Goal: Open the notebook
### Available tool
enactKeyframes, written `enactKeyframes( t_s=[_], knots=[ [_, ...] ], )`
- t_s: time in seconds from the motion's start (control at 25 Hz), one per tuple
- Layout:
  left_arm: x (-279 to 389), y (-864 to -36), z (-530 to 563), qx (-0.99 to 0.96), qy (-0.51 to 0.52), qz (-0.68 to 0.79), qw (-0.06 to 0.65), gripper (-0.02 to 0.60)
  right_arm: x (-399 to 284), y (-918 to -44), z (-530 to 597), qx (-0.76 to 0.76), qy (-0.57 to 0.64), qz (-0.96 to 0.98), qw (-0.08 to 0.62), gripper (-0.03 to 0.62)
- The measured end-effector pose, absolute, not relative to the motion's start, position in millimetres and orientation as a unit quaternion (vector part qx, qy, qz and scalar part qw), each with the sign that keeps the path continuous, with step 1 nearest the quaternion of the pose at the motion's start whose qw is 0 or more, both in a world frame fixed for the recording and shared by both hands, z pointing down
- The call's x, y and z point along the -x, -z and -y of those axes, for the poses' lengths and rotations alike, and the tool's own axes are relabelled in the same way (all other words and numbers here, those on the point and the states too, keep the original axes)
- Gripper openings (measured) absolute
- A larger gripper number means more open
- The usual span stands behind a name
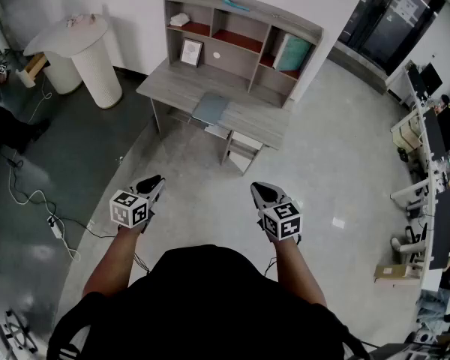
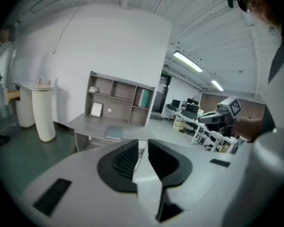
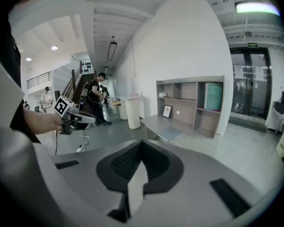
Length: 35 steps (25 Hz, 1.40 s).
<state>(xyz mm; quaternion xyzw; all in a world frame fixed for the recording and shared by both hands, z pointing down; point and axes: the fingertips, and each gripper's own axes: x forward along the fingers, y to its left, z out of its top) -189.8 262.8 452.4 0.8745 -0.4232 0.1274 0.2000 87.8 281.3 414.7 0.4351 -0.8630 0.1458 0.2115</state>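
One grey surface (image 1: pixel 165 87) with a shelf unit (image 1: pixel 244 30) along its back stands against the white wall. It is well apart from the person, who stands on the open floor in front of it. A white round pedestal (image 1: pixel 97 64) stands left of the surface.

The notebook (image 1: pixel 210 109) lies flat and closed near the surface's front edge, pale blue-grey cover up.

Both tools hang in the air in front of the surface, touching nothing. The left hand-held gripper (image 1: pixel 156 180) has its jaws slightly spread and empty. The right hand-held gripper (image 1: pixel 256 189) has its jaws pressed together and empty.

The notebook looks thin, light and likely to slide on the smooth surface. It probably needs one jaw pair pressing it down while the other lifts the cover's free edge. The spine side cannot be told from here.
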Motion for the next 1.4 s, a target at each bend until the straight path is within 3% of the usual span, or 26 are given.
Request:
enactKeyframes(
  t_s=[0.32,1.4],
  knots=[
    [182.8,-438.4,-260.6,-0.875,-0.12,0.43,0.187,0.069,-109.8,-409.0,-290.0,-0.468,-0.149,0.847,0.202,0.002],
    [253.9,-444.8,-240.9,-0.88,-0.115,0.421,0.186,0.069,-47.7,-405.1,-281.6,-0.484,-0.117,0.836,0.23,0.002]
  ],
)
